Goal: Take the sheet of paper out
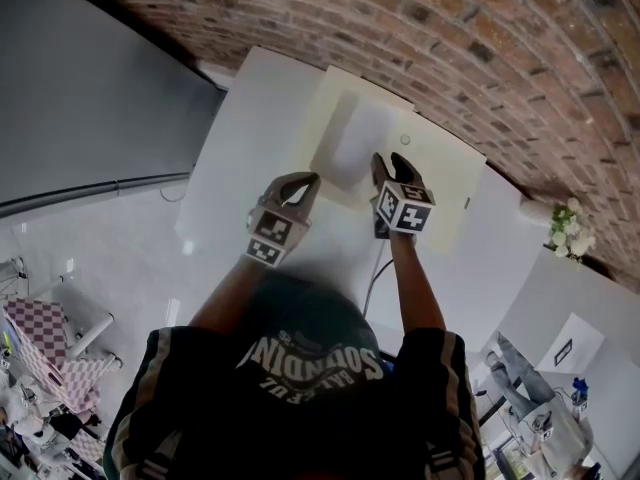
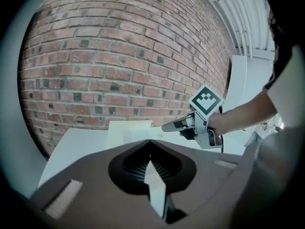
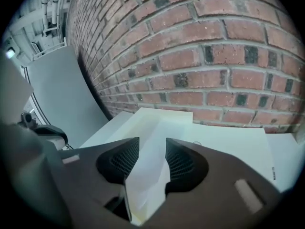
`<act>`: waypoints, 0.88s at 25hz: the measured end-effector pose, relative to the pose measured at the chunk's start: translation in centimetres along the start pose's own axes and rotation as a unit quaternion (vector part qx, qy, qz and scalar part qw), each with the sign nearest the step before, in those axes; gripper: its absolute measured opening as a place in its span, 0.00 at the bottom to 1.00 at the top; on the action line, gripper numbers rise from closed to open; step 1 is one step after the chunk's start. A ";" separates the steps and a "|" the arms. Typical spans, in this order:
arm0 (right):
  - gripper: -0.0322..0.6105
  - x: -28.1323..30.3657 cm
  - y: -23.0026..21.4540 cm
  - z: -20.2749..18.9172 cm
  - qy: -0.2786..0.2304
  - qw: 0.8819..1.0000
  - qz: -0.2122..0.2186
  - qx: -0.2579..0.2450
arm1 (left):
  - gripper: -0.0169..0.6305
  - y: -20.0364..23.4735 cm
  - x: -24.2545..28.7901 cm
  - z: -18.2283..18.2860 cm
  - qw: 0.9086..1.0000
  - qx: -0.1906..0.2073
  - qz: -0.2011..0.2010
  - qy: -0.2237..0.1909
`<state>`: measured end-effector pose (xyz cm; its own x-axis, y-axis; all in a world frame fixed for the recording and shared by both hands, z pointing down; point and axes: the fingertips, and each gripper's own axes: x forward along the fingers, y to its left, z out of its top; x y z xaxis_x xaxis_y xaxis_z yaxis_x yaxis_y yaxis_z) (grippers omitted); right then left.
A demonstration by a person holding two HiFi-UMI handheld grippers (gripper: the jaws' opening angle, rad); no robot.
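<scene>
A cream folder (image 1: 440, 173) lies flat on the white table (image 1: 240, 148) against the brick wall, with a white sheet of paper (image 1: 352, 140) on its left part. My right gripper (image 1: 390, 160) hovers at the sheet's near right corner. In the right gripper view the jaws (image 3: 152, 140) stand apart, a strip of the white sheet (image 3: 151, 128) shows in the gap, and the pads do not press on it. My left gripper (image 1: 310, 180) sits just left of the sheet's near edge. Its tips (image 2: 147, 141) meet, and I see nothing held. From there the right gripper (image 2: 164, 127) is over the folder (image 2: 126, 128).
The brick wall (image 1: 420, 28) runs behind the table. A grey panel (image 1: 90, 88) stands to the left. A cable (image 1: 373, 278) trails from the right gripper over the table's near edge. Flowers (image 1: 570, 226) stand at the far right, and a chequered seat (image 1: 40, 343) is down on the left.
</scene>
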<state>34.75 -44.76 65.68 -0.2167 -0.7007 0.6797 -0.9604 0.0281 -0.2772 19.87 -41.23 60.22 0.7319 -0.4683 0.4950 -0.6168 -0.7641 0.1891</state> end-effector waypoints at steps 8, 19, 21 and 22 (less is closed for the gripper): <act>0.35 3.4 -1.3 -2.2 0.068 0.998 -0.005 -0.002 | 0.04 1.4 -0.2 -0.4 1.000 -0.010 0.013 0.001; 0.39 7.2 -2.1 -6.2 0.160 0.987 -0.013 -0.007 | 0.04 2.9 -1.2 -1.2 0.999 -0.020 0.035 0.009; 0.39 7.7 -2.2 -6.5 0.166 0.986 -0.017 -0.007 | 0.04 3.4 -1.5 -1.5 0.999 -0.022 0.040 0.010; 0.39 7.9 -2.3 -6.7 0.169 0.985 -0.020 -0.004 | 0.04 3.7 -1.7 -1.6 0.999 -0.024 0.042 0.011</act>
<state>34.05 -45.63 76.20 -0.2234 -0.4238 0.8778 -0.9705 0.0126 -0.2409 15.92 -42.53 61.43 0.6702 -0.5202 0.5294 -0.6898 -0.6998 0.1856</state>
